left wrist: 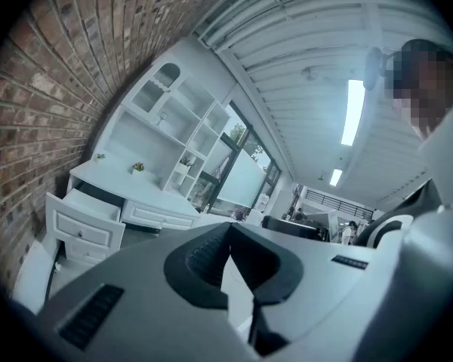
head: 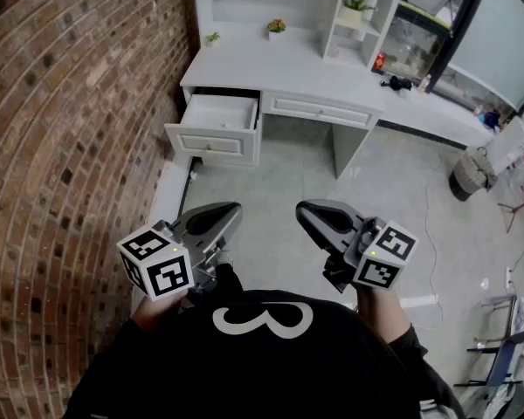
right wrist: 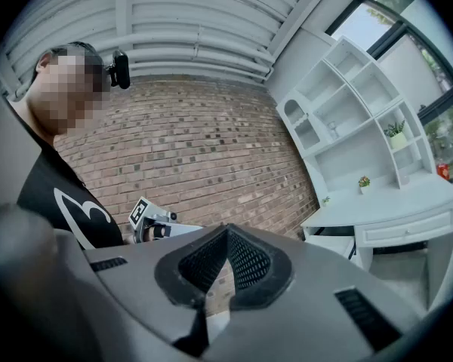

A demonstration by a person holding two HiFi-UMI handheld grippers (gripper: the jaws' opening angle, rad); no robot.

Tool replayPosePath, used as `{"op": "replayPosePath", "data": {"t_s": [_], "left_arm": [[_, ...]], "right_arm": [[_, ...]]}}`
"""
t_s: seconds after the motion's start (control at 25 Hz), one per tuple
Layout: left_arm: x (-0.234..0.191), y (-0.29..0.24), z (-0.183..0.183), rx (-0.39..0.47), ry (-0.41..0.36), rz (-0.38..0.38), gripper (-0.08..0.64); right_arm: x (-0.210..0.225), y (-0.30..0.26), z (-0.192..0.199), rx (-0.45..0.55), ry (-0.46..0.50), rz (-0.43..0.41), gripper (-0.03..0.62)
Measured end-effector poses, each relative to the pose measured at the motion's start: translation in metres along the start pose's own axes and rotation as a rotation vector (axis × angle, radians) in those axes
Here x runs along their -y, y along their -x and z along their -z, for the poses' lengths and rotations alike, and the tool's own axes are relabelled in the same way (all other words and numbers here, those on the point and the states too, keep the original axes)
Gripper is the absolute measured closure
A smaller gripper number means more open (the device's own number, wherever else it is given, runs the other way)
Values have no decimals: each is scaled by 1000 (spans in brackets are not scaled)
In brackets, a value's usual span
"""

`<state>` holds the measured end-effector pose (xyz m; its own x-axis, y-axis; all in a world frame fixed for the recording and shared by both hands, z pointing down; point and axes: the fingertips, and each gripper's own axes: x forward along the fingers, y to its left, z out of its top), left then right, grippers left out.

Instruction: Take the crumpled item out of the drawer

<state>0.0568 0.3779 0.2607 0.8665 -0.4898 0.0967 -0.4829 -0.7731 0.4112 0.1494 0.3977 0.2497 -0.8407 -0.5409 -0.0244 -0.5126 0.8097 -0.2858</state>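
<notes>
The left gripper [head: 227, 210] has its jaws pressed together, with nothing between them. The right gripper [head: 307, 209] is closed in the same way and is also empty. Both are held side by side, low in front of the person's black shirt [head: 271, 356], above the grey floor [head: 279, 186] and well apart from the white desk [head: 271, 59]. The drawer [head: 211, 141] at the desk's left end, beside the brick wall [head: 61, 103], stands pulled out. Its inside looks pale, and I cannot make out the crumpled item in it.
</notes>
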Motion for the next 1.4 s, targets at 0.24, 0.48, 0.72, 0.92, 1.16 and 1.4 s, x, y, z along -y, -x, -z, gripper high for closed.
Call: {"op": "replayPosePath", "data": {"t_s": [0.24,0.48,0.72,0.92,1.16,1.4], "left_arm": [[-5,-6,2,-9,2,5,557],[-13,-14,1,-21,0,10,557],[-31,-22,-2,-28,10,4,557],[-59,-26,-4,-33,29,-9,557],[-100,-35,-13,-40,49,-19,557],[-146,-51,-29,-43,59,-7,557]], "right_arm": [[6,-1,2,4,0,4,583],[17,-4,2,4,-17,18,583],[31,-16,2,6,5,38,581],[51,-35,3,-1,12,52,581],[78,-60,-4,12,15,72,509],[115,-89,-8,26,17,135,406]]}}
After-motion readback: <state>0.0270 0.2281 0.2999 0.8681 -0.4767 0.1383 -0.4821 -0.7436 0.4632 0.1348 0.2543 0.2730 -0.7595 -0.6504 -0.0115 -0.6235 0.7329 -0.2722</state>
